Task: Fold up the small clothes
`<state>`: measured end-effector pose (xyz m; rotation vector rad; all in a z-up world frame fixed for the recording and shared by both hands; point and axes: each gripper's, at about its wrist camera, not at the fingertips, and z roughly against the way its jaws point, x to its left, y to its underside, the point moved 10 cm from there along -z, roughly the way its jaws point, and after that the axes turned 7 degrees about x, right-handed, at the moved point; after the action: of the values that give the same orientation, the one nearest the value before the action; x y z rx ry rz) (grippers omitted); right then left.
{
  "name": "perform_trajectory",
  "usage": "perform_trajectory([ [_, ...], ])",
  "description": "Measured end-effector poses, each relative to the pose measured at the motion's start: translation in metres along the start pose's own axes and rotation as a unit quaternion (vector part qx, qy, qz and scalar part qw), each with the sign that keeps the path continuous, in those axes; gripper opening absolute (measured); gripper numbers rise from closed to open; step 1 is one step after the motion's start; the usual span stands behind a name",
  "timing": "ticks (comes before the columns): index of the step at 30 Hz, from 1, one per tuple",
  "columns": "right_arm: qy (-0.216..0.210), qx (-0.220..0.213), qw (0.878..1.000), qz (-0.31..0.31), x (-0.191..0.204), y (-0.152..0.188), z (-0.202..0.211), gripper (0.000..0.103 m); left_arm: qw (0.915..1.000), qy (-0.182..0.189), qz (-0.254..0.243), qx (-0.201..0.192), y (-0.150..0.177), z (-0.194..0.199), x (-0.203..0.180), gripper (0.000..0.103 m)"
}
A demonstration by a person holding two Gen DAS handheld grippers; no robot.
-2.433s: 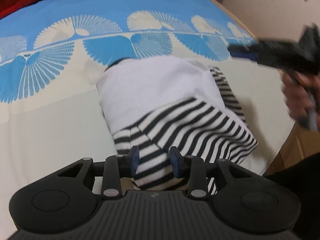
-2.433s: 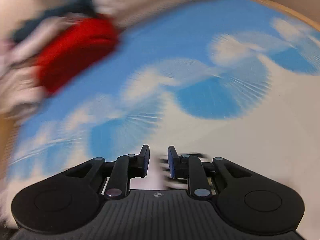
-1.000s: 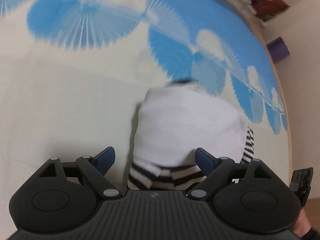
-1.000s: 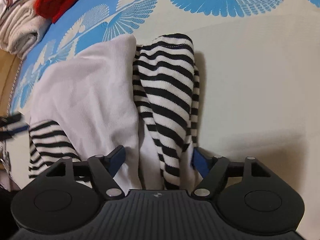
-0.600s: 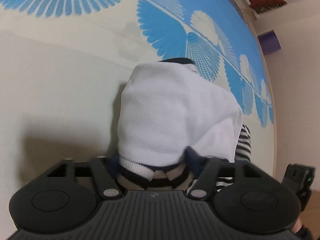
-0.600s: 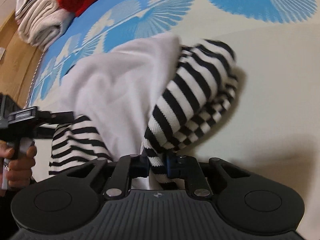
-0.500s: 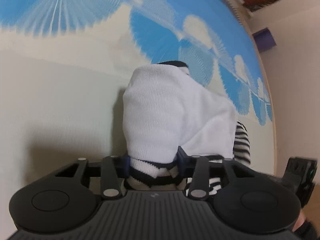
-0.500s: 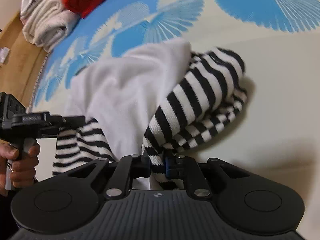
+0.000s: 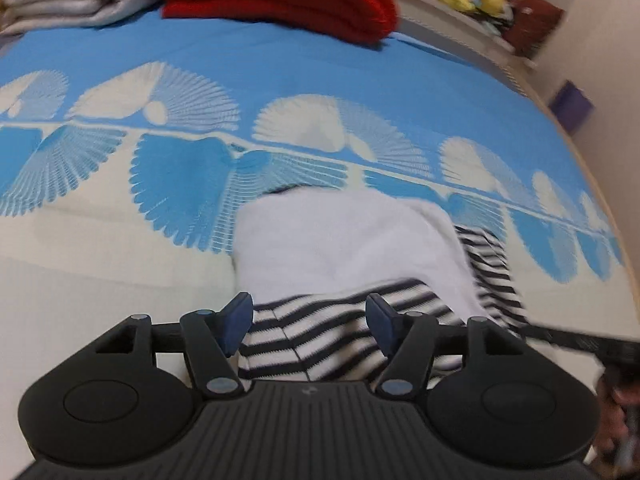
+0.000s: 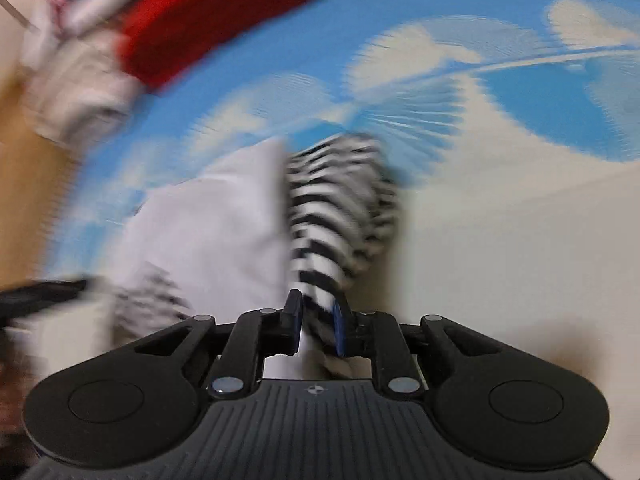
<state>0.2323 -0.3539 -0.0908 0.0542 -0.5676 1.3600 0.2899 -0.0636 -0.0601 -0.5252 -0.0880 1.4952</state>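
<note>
Looking down the left wrist cam, the left gripper (image 9: 310, 322) is letting go: jaws opening, striped sleeve between them but pads off it, where half a second back they pinched it. The top (image 9: 340, 240) sits mid-bed (image 9: 100, 280), toward the right edge, white body up, so I'd say the sleeve fold on this side is done. Right wrist cam is blurry, but the right gripper (image 10: 316, 322) has the other sleeve (image 10: 332, 220) pinched while its jaws ease open; a second ago they stood wide. Probably one final fold left.
</note>
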Motion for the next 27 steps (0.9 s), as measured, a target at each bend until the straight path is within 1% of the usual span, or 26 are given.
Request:
perform_trajectory([
  [1,0.025,-0.008,1.0,0.008,-0.005,-0.001,0.002,0.018,0.9998,0.013,-0.015,-0.002,0.004,0.006,-0.004,0.067],
  [2,0.024,-0.019,0.999,0.009,-0.006,-0.004,0.006,0.018,0.9991,0.025,-0.033,-0.001,0.01,0.011,-0.007,0.067],
  [4,-0.022,-0.04,0.999,0.001,0.003,-0.01,0.018,0.018,0.9968,0.036,-0.069,0.017,0.024,0.007,-0.019,0.067],
  [5,-0.047,-0.043,0.998,0.004,0.01,-0.011,0.022,0.018,0.995,0.031,-0.088,0.035,0.036,0.0,-0.02,0.067],
  [6,-0.087,-0.027,0.995,0.033,0.026,-0.002,0.023,0.018,0.9925,0.018,-0.108,0.055,0.048,-0.01,-0.022,0.067],
  [7,-0.087,-0.027,0.995,0.033,0.026,-0.002,0.023,0.023,0.9875,-0.012,-0.135,0.081,0.065,-0.024,-0.022,0.067],
  [8,-0.093,-0.002,0.994,0.054,0.033,0.007,0.017,0.027,0.9822,-0.042,-0.161,0.086,0.075,-0.032,-0.022,0.068],
  [9,-0.081,0.027,0.993,0.076,0.035,0.018,0.007,0.029,0.9764,-0.07,-0.187,0.081,0.082,-0.037,-0.024,0.069],
  [10,-0.041,0.063,0.992,0.106,0.033,0.034,-0.007,0.029,0.9741,-0.08,-0.2,0.068,0.085,-0.034,-0.028,0.069],
  [11,0.01,0.09,0.987,0.133,0.027,0.047,-0.02,0.029,0.9732,-0.084,-0.205,0.06,0.086,-0.029,-0.032,0.069],
  [12,0.037,0.099,0.984,0.144,0.023,0.054,-0.026,0.029,0.9716,-0.094,-0.211,0.051,0.086,-0.021,-0.035,0.069],
  [13,0.043,0.093,0.984,0.145,0.024,0.055,-0.024,0.029,0.9687,-0.111,-0.219,0.038,0.086,-0.01,-0.037,0.07],
  [14,0.045,0.075,0.986,0.14,0.029,0.05,-0.014,0.029,0.9657,-0.126,-0.226,0.02,0.084,0.003,-0.036,0.072],
  [15,0.049,0.048,0.989,0.133,0.032,0.042,-0.001,0.03,0.9632,-0.138,-0.23,-0.003,0.083,0.018,-0.036,0.076],
  [16,0.051,0.02,0.991,0.125,0.036,0.037,0.013,0.031,0.9623,-0.146,-0.227,-0.029,0.081,0.035,-0.036,0.08],
  [17,0.049,-0.007,0.992,0.115,0.038,0.033,0.029,0.033,0.9627,-0.15,-0.218,-0.056,0.082,0.052,-0.036,0.085],
  [18,0.048,-0.033,0.993,0.1,0.041,0.029,0.047,0.041,0.9636,-0.15,-0.206,-0.081,0.084,0.069,-0.036,0.087],
  [19,0.047,-0.063,0.993,0.086,0.046,0.026,0.066,0.054,0.9644,-0.146,-0.194,-0.105,0.088,0.085,-0.037,0.088],
  [20,0.044,-0.091,0.992,0.079,0.049,0.024,0.083,0.061,0.9653,-0.141,-0.182,-0.123,0.095,0.098,-0.038,0.09],
  [21,0.042,-0.12,0.989,0.08,0.055,0.025,0.103,0.075,0.9667,-0.136,-0.173,-0.13,0.102,0.109,-0.039,0.09],
  [22,0.042,-0.149,0.984,0.086,0.06,0.031,0.122,0.086,0.9692,-0.125,-0.166,-0.132,0.113,0.118,-0.041,0.09],
  [23,0.045,-0.173,0.979,0.093,0.067,0.037,0.136,0.09,0.9716,-0.112,-0.157,-0.137,0.122,0.125,-0.044,0.09],
  [24,0.05,-0.193,0.975,0.1,0.073,0.045,0.15,0.095,0.9728,-0.111,-0.146,-0.142,0.131,0.133,-0.047,0.09],
  [25,0.052,-0.21,0.971,0.104,0.077,0.056,0.163,0.095,0.9736,-0.113,-0.131,-0.149,0.141,0.139,-0.048,0.09],
  [27,0.049,-0.228,0.967,0.107,0.083,0.076,0.174,0.096,0.9747,-0.107,-0.104,-0.166,0.157,0.146,-0.053,0.091],
])
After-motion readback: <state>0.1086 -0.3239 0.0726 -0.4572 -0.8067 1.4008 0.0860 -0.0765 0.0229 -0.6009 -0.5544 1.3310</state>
